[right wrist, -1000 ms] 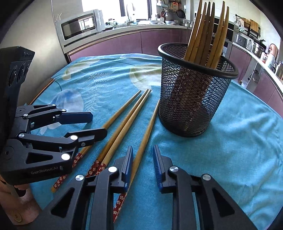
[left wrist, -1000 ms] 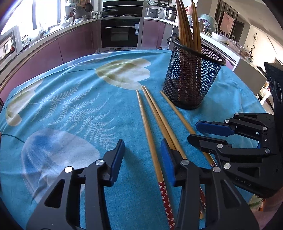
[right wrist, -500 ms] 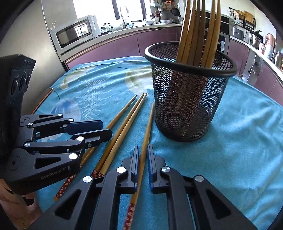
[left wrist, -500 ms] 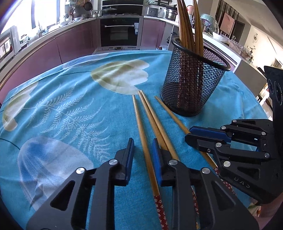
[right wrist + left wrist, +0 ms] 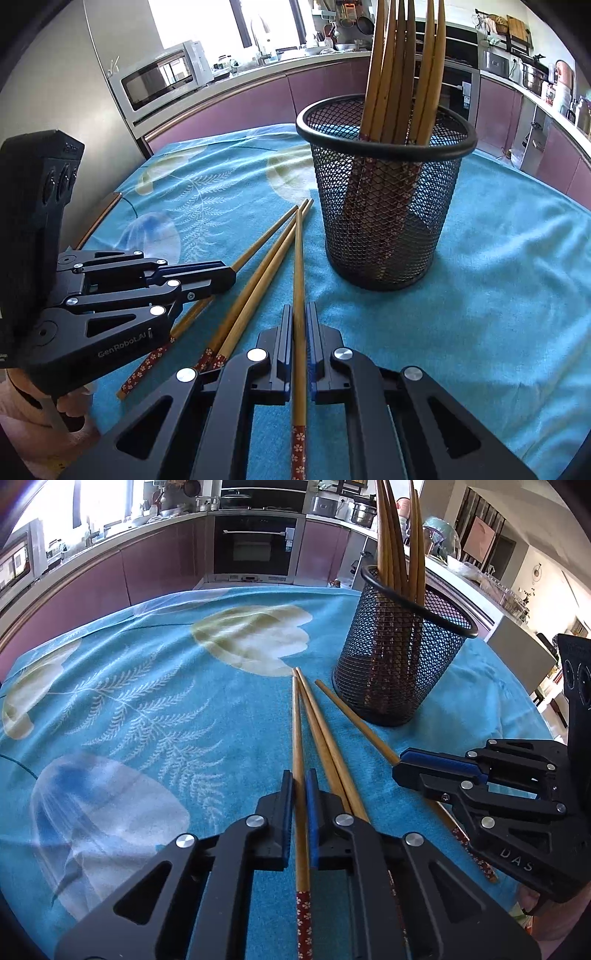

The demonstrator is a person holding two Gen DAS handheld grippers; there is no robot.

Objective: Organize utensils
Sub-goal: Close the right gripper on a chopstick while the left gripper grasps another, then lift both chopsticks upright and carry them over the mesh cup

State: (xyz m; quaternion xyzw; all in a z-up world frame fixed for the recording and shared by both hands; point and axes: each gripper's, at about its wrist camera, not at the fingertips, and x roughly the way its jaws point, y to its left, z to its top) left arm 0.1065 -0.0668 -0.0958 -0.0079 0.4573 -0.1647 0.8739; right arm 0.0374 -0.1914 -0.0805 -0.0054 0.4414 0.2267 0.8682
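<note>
My left gripper (image 5: 300, 781) is shut on the leftmost wooden chopstick (image 5: 297, 738), which lies low over the blue cloth. My right gripper (image 5: 300, 314) is shut on the rightmost chopstick (image 5: 298, 258). Two more chopsticks (image 5: 325, 734) lie side by side between the gripped ones; they also show in the right wrist view (image 5: 258, 277). All have red floral ends. A black mesh holder (image 5: 384, 206) stands upright beyond them with several chopsticks in it, tips up; it also shows in the left wrist view (image 5: 399, 657). The right gripper shows in the left wrist view (image 5: 402, 766), the left gripper in the right wrist view (image 5: 229, 273).
The table carries a blue cloth with leaf prints (image 5: 147, 709). Kitchen counters, an oven (image 5: 255, 550) and a microwave (image 5: 162, 81) ring the table beyond its edge.
Both grippers moved forward and closed, each onto one outer chopstick. The holder now looks nearer in both views.
</note>
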